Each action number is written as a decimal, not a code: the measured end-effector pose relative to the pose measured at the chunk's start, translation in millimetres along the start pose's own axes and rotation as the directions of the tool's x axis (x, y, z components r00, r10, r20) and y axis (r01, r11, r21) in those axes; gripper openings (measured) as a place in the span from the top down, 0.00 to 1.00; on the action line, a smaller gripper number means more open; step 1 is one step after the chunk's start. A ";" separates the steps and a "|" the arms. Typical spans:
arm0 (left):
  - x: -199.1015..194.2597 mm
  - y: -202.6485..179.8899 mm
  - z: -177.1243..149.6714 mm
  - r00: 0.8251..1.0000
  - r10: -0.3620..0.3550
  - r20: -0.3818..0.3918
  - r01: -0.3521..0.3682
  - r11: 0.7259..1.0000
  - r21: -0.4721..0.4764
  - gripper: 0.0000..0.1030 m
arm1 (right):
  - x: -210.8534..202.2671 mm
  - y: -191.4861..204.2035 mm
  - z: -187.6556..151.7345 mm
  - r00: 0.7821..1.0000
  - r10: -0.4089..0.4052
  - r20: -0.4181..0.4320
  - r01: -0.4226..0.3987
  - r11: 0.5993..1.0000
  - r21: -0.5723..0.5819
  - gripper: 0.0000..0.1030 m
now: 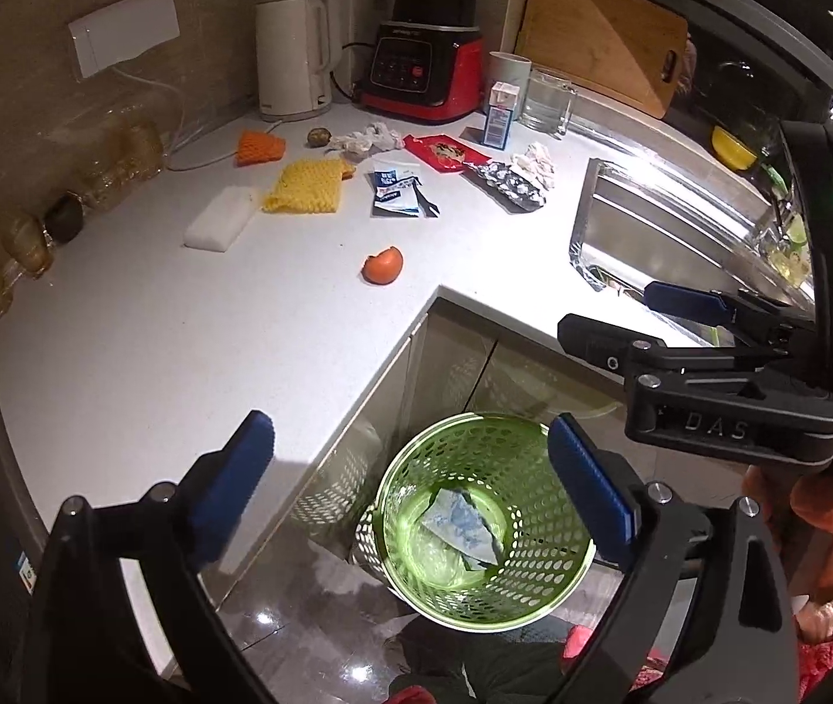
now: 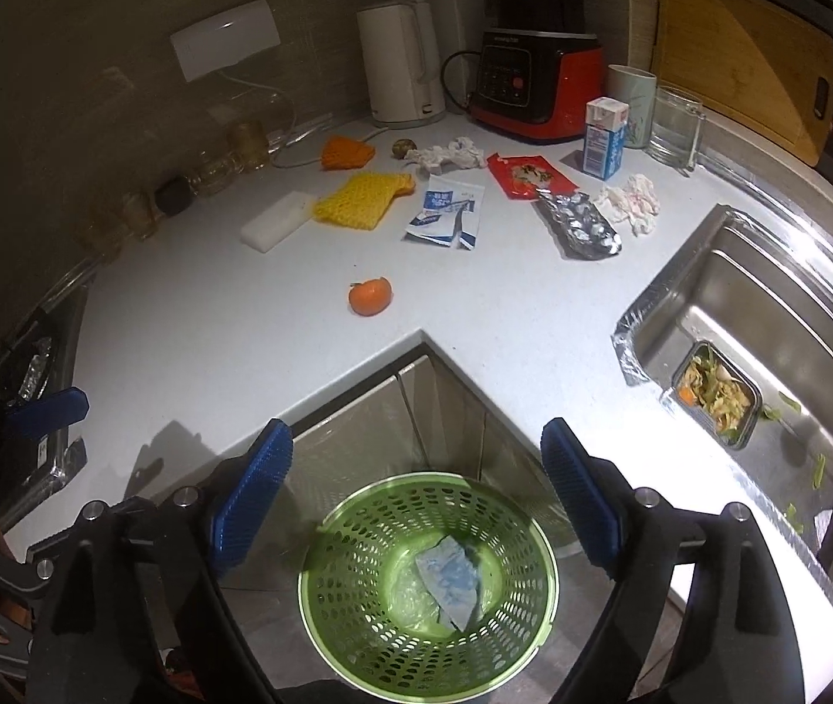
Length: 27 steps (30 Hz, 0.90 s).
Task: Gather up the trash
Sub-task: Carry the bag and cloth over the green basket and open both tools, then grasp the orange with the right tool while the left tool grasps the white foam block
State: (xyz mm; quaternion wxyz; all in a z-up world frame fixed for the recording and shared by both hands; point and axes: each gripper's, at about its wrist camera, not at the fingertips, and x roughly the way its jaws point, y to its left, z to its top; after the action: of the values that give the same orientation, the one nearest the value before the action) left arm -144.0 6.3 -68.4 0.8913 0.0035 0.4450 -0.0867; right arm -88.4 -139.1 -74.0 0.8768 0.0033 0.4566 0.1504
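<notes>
Trash (image 2: 444, 217) across white corner countertop (image 2: 211, 328) beside sink (image 2: 768, 293)

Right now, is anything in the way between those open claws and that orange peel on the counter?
Nothing visible is. The orange peel lies alone on bare counter near the inner corner, with the other litter farther back. Both the left gripper and the right gripper hang open and empty above the green bin.
</notes>
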 end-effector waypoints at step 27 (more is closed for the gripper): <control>76.9 93.3 60.8 0.954 0.285 -0.094 -0.299 0.874 -0.384 0.12 | 197.6 20.1 84.8 0.964 0.176 -0.200 -0.230 0.929 -0.291 0.71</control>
State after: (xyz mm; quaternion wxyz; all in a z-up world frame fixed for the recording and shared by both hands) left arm -35.9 81.5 -99.3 0.8686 -0.1074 0.4630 0.1400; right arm 80.6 -56.0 -179.8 0.8037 -0.1005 0.4977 0.3102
